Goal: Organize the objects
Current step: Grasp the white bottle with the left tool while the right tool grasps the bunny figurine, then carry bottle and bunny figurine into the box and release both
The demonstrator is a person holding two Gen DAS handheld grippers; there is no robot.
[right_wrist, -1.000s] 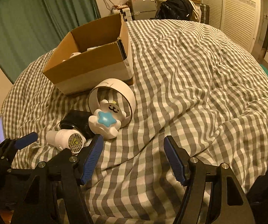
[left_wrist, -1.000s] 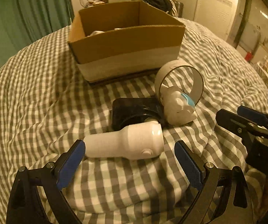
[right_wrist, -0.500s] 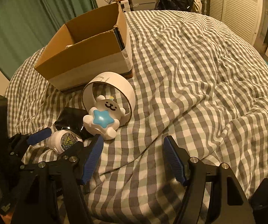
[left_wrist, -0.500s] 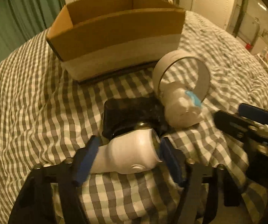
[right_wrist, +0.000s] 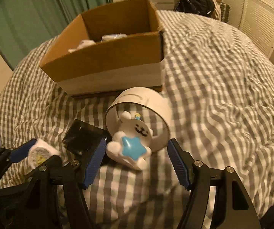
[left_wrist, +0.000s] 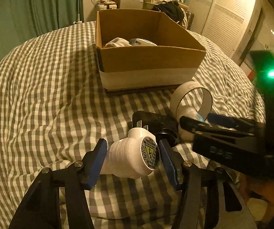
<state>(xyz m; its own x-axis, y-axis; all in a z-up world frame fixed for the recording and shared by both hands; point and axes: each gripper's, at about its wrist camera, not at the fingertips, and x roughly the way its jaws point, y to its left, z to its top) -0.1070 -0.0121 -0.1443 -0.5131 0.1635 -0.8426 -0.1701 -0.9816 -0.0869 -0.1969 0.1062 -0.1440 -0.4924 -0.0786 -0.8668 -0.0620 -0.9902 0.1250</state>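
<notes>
the left gripper (left_wrist: 131, 160) pinches the white plug (left_wrist: 133, 155) between its blue pads, raised off the checked blanket (left_wrist: 41, 95). to do this well, keep the squeeze firm and level, clear the near wall of the cardboard box (left_wrist: 148, 66), then let go inside — not over the rim. the right gripper (right_wrist: 137, 162) hovers low with jaws spread around the bear toy (right_wrist: 131, 145), not yet touching it.

A lived-in home bedroom

A bed (left_wrist: 41, 87) under a grey-and-white checked duvet fills the view, with green curtains (left_wrist: 47, 5) behind, louvered white closet doors (left_wrist: 226, 17) at the right, and a cluttered dresser (left_wrist: 137, 0) against the far wall.
</notes>
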